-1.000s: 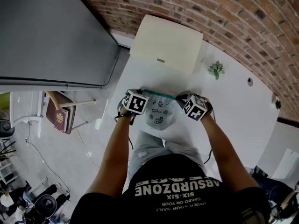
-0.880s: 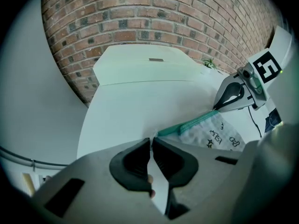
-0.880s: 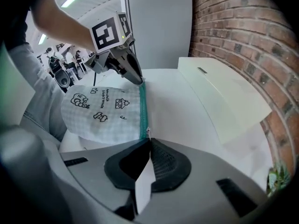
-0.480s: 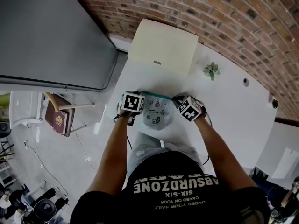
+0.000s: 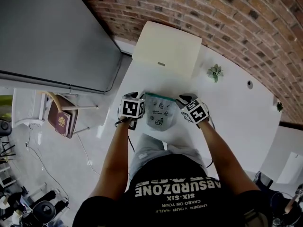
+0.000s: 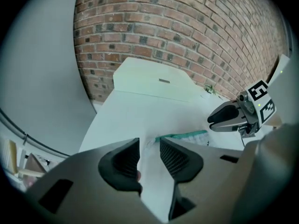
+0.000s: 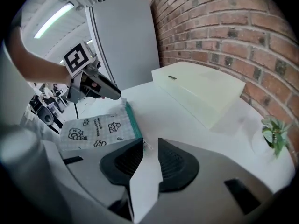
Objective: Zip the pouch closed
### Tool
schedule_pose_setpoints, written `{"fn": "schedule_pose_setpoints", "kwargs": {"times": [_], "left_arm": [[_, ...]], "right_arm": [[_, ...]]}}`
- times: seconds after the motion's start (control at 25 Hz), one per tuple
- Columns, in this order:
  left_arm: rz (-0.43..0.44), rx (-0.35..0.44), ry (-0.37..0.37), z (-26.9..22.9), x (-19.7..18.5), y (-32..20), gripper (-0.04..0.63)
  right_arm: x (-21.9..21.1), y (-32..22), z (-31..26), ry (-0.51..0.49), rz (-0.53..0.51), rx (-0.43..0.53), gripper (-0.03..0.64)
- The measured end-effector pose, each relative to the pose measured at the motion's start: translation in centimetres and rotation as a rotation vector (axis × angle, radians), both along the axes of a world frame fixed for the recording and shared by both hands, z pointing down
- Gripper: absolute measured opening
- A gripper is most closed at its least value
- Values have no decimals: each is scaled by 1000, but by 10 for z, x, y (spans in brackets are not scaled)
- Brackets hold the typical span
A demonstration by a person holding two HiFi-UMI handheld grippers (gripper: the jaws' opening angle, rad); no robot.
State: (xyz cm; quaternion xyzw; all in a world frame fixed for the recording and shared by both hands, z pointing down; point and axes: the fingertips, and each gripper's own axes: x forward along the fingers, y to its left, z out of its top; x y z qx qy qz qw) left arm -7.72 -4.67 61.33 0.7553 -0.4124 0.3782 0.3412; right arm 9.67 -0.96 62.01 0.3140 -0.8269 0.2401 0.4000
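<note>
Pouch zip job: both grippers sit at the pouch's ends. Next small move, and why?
Probably lift the left gripper clear of the pouch: its jaws are opening with nothing between them, the green zip strip lying flat just beyond. The right gripper stands open at the other end. Whether the zip is fully shut can't be told.

office-like room, brick wall, white table, wheeled chairs

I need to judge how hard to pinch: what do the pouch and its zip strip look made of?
Pouch: probably thin, soft plastic film, matte whitish, with a fine printed grid and cartoons; it lies limp and flat. Zip strip: teal band along one edge, likely stiffer plastic; its finish is too small to tell.
</note>
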Motion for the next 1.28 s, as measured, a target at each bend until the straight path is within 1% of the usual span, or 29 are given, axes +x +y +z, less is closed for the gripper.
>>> {"fn": "schedule_pose_setpoints", "kwargs": {"times": [0.2,0.28,0.4,0.48,0.56,0.72,0.88,0.96,1.04,1.28], "left_arm": [[-59,83,51,-26,0,-2,118],[-60,116,60,-37,4,-1,118],[-35,162,57,-52,14,4,118],[-20,192,59,-62,22,9,118],[-21,220,73,-73,28,14,118],[-70,272,110,-96,34,23,118],[-88,314,135,-119,40,29,114],[-91,341,137,-132,44,31,97],[-91,367,137,-142,47,34,51],[-80,424,118,-163,57,46,8]], "right_arm": [[-9,-3,-25,-81,73,57,91],[-14,-3,-37,-109,89,84,91],[-22,-1,-57,-149,104,129,87],[-25,0,-70,-169,114,161,73],[-28,2,-82,-188,125,192,38],[-31,8,-103,-224,141,237,3],[-32,14,-121,-255,162,251,-2],[-33,17,-130,-267,171,259,-2],[-34,20,-137,-281,176,267,-2],[-39,28,-156,-328,171,276,-2]]}}
